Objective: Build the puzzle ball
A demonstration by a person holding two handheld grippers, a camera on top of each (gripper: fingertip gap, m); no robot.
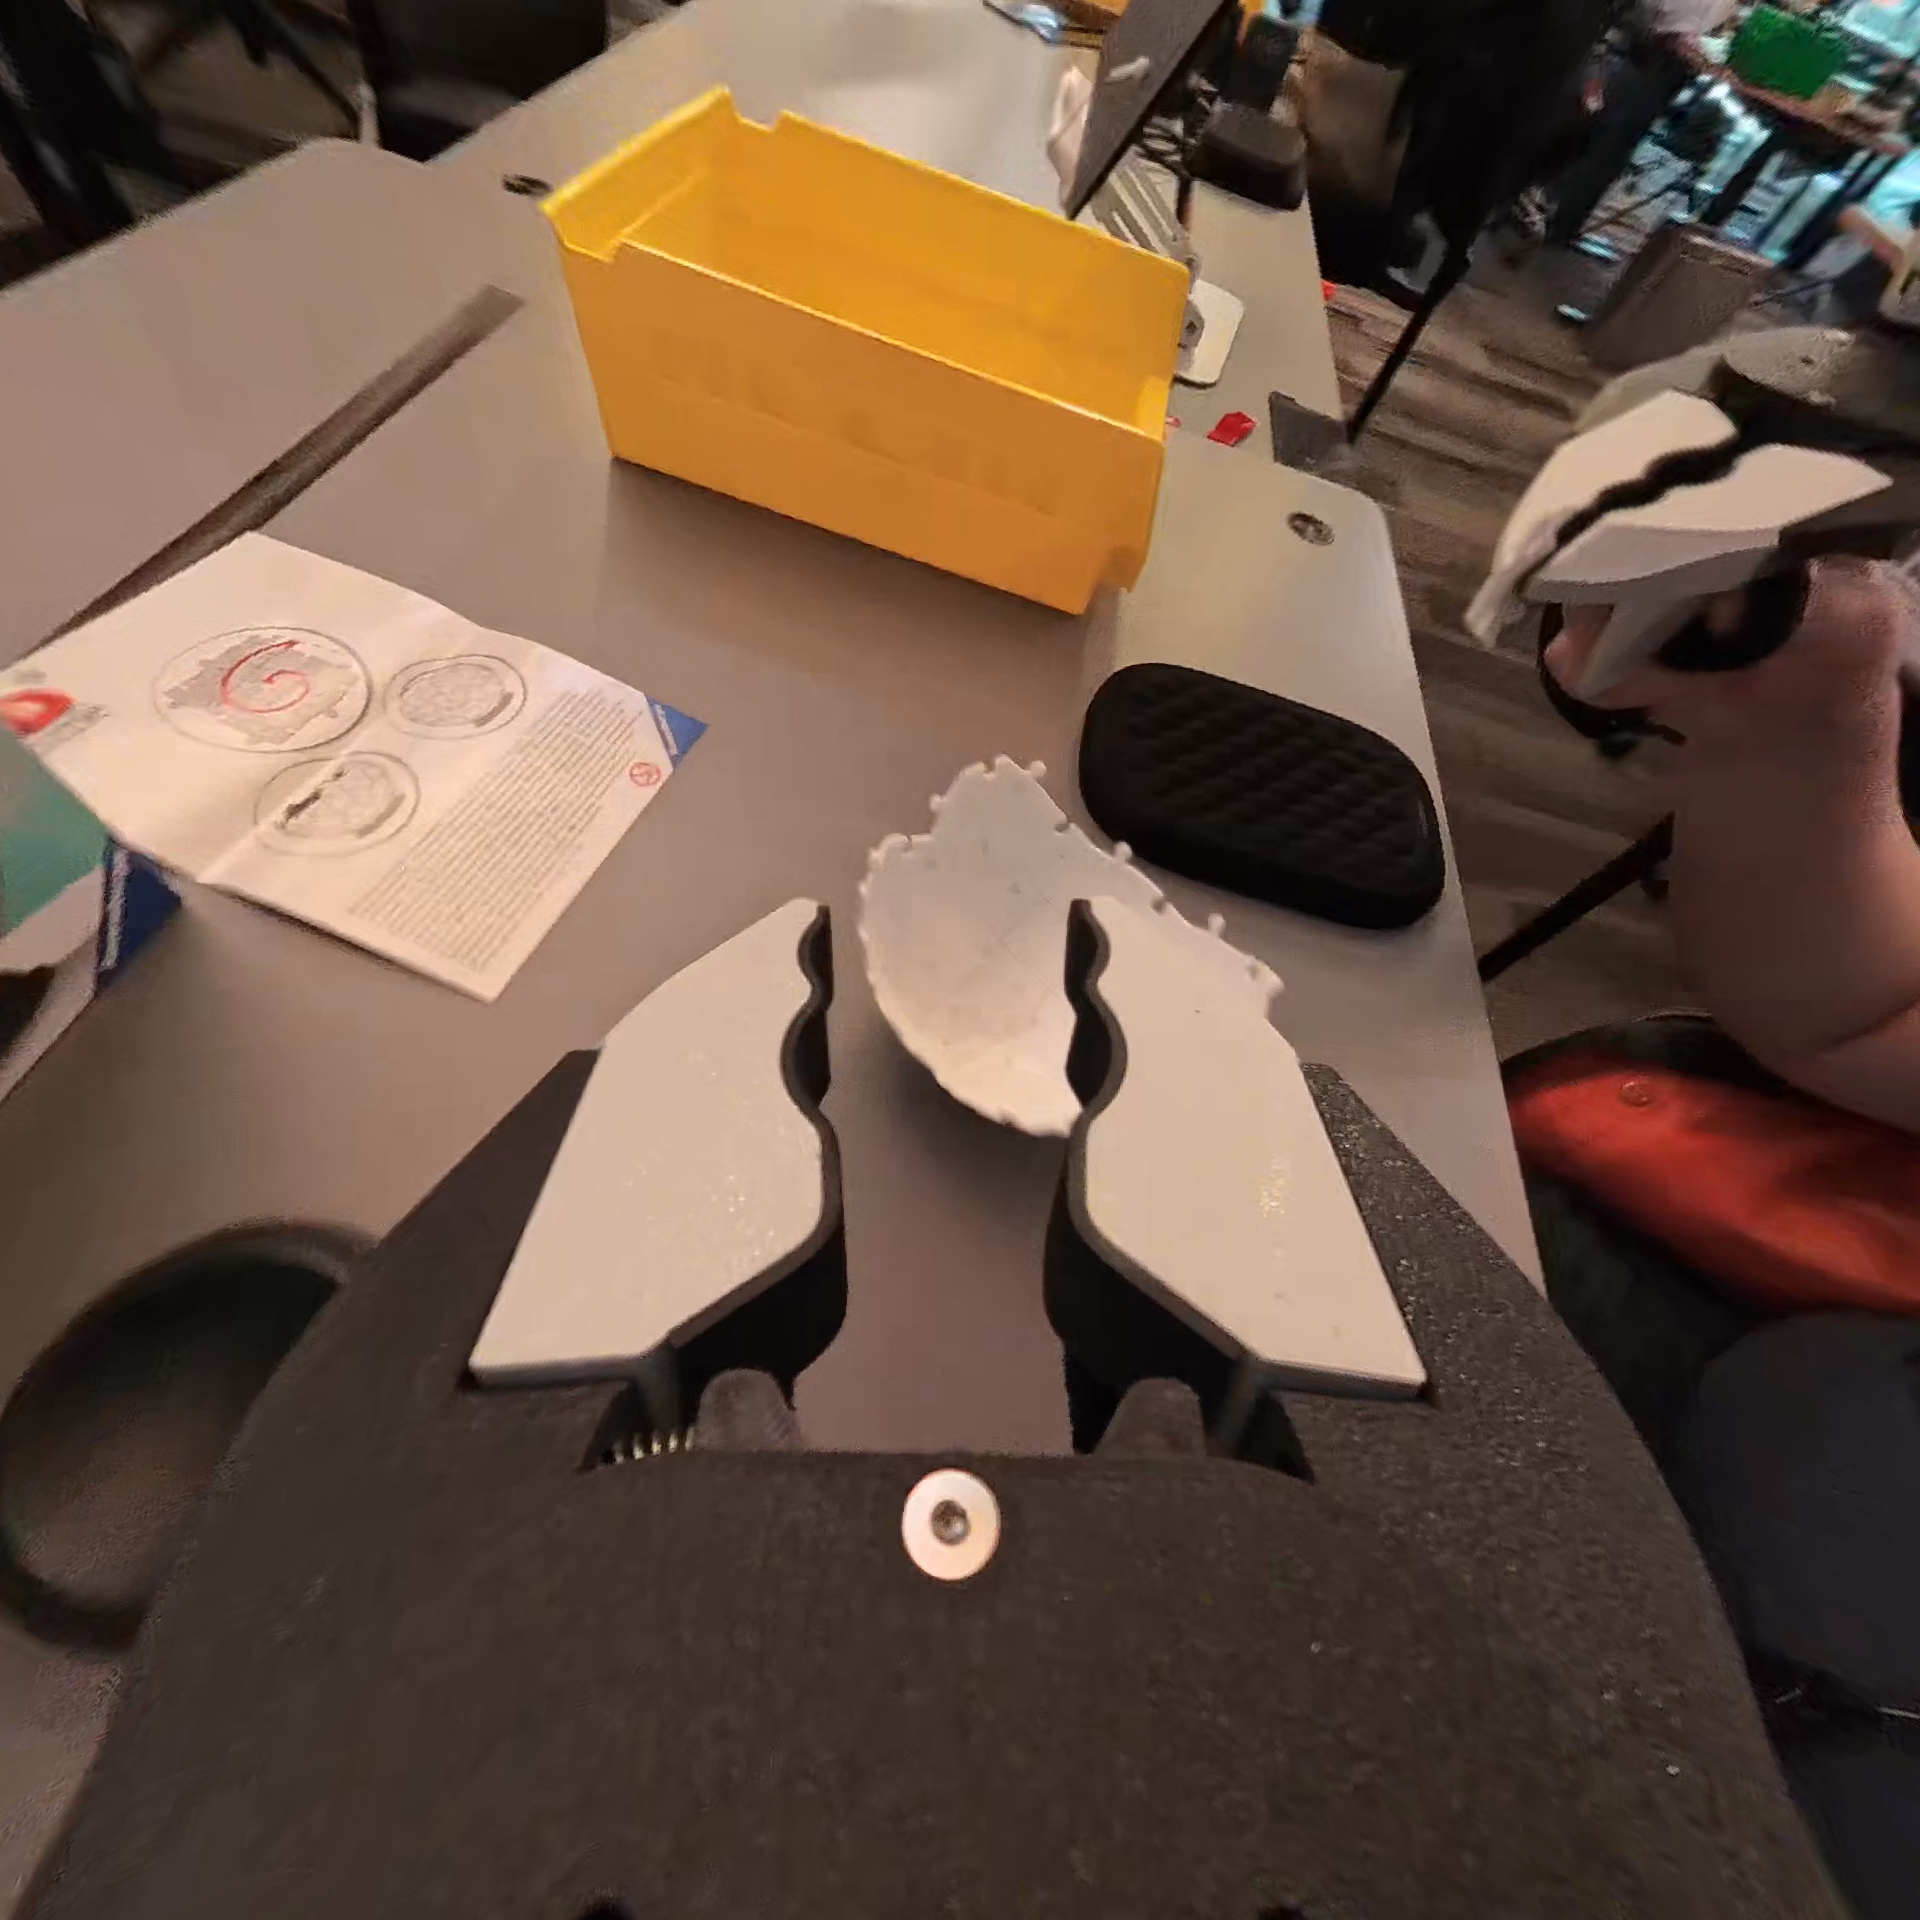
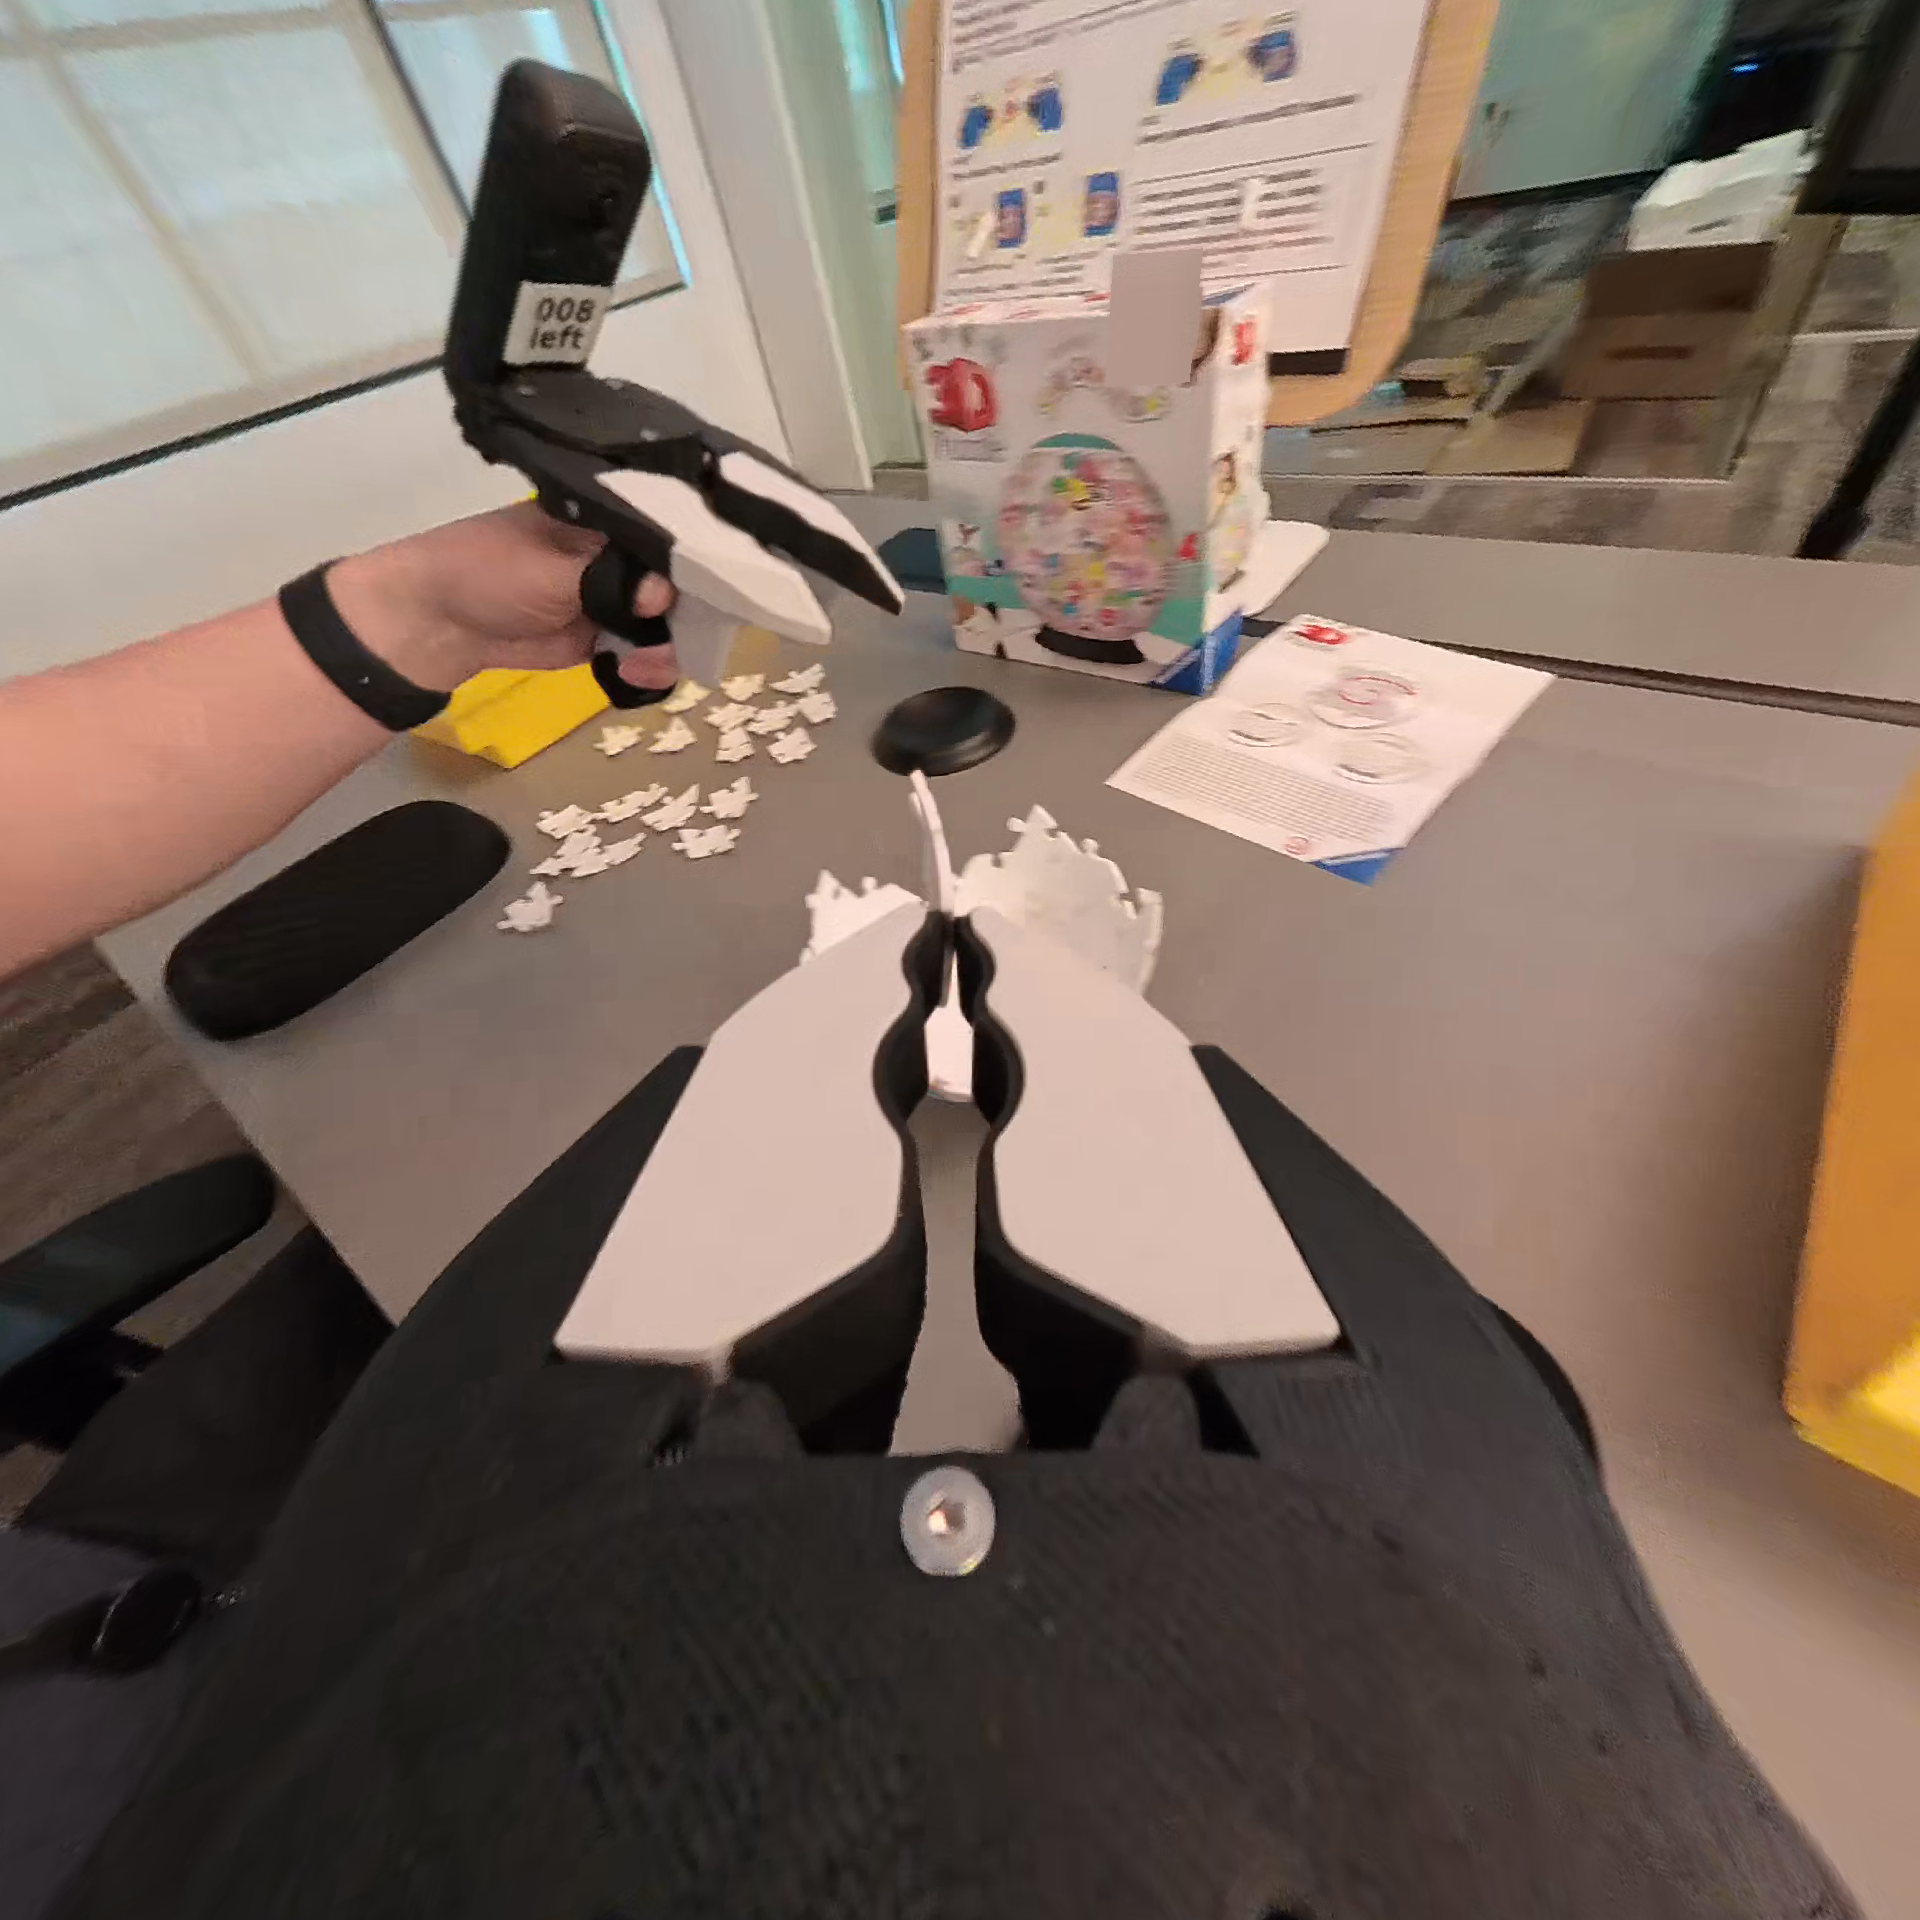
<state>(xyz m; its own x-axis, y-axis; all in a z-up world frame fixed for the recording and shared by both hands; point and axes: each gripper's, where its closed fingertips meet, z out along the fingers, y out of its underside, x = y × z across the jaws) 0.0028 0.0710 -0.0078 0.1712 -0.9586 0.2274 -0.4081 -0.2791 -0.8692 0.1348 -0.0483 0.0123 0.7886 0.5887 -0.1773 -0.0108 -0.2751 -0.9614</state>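
White plastic forms the half-built shell (image 1: 966, 862), which lies dish-up on the grey table (image 1: 520, 499), lower centre of the left wrist view, beside one black pad (image 1: 1257, 790). We judge the work to be in mid-assembly: one partial shell, no closed ball. The left gripper (image 1: 948, 920) hangs just short of the shell, claw moderately wide and empty. The right gripper (image 2: 940, 925) is pinched tight on one thin white piece (image 2: 928, 831), seen edge-on at centre frame, held clear of the table. Next, in our judgement, the left claw should steady the shell's rim while the held piece is turned to match the tabs and pressed in. The count stands at two grippers, one shell, one held piece and roughly two dozen loose pieces (image 2: 675, 810) at centre left, though blur prevents an exact tally. We also note one black stand (image 2: 940, 732), one box (image 2: 1091, 499), one leaflet (image 1: 343, 748) and one yellow bin (image 1: 862, 343).
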